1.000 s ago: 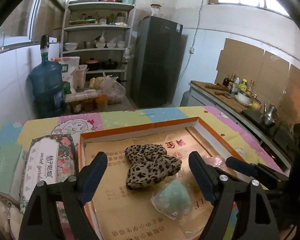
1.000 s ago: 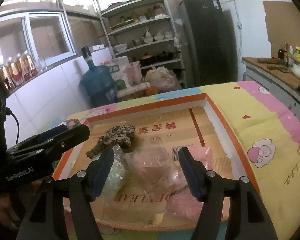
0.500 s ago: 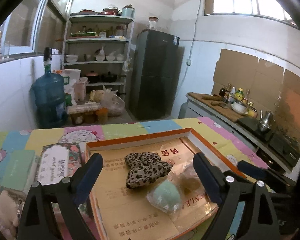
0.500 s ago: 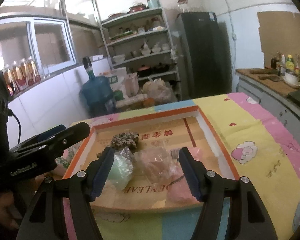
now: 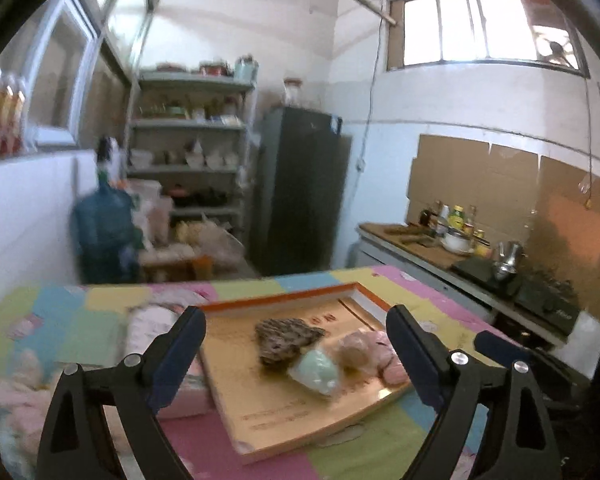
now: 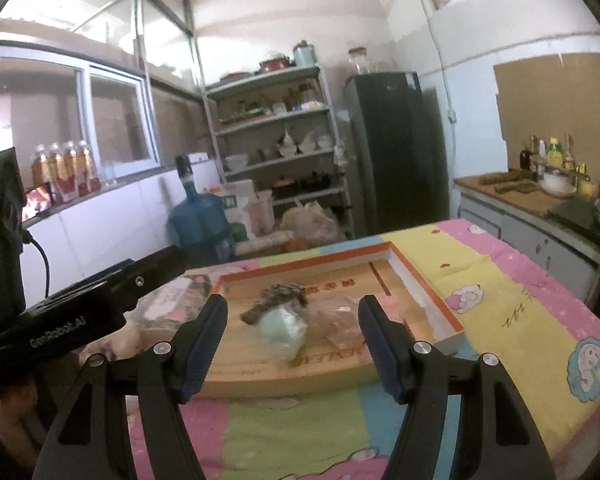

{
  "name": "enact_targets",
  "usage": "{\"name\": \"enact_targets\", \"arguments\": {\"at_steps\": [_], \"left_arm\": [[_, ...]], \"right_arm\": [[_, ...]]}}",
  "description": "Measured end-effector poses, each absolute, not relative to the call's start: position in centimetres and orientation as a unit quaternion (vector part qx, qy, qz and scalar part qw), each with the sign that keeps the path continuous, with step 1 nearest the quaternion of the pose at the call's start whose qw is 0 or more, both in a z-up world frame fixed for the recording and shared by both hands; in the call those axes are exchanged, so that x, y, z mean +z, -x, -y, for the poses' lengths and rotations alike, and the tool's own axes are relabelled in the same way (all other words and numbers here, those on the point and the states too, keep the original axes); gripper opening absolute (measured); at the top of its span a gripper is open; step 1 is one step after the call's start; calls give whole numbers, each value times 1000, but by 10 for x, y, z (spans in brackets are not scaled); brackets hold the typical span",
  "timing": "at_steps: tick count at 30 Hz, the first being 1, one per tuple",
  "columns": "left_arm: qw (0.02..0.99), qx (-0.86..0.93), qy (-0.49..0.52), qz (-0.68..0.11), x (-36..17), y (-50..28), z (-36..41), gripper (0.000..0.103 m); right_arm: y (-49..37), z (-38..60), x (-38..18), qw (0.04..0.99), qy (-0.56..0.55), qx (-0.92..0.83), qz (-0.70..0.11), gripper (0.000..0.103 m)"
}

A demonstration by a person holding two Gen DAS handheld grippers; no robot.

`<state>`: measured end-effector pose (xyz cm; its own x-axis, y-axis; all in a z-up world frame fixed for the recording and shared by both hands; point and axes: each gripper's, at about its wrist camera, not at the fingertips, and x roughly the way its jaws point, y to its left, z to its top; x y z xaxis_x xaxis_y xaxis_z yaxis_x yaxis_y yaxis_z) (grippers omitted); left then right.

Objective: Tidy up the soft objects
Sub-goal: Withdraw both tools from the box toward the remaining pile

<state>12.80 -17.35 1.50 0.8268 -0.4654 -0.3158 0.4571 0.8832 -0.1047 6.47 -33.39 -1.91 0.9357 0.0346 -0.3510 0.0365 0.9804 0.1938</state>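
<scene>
A shallow cardboard tray (image 5: 284, 420) (image 6: 448, 316) with an orange rim lies on the table. In it sit a leopard-print soft item (image 5: 284, 338) (image 6: 280, 298), a pale green soft item in clear wrap (image 5: 318, 368) (image 6: 286, 332) and pinkish wrapped soft items (image 5: 374, 354) (image 6: 336, 320). My left gripper (image 5: 296, 340) stands wide open, back from the tray, with nothing held. My right gripper (image 6: 292, 324) is open too, empty, above the tray's near edge. The left gripper's body (image 6: 96, 304) shows at the left of the right wrist view.
A flowered tissue pack (image 5: 152, 332) and more soft things (image 5: 16, 404) lie left of the tray on the colourful tablecloth (image 6: 520, 300). Behind the table stand a water jug (image 6: 198, 220), shelves (image 6: 276, 144) and a dark fridge (image 6: 396, 148). A counter with bottles (image 5: 452, 236) runs along the right.
Both grippers have pulled back and risen from the tray, so it looks smaller and farther. The soft items lie where they were. The left jaws spread slightly wider.
</scene>
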Motion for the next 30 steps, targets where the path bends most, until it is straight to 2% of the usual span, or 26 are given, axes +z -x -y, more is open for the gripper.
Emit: {"name": "enact_targets", "arguments": {"at_steps": [9,30], "left_arm": [[963,-197,-8,-182,14,-92,124,91],[978,-70,-15,-197,-15,-70,14,91]], "right_arm": [[-48,279,-25,976,-100,41,-190,72],[-59,191,-41,963,-66,133,-223,75]]}}
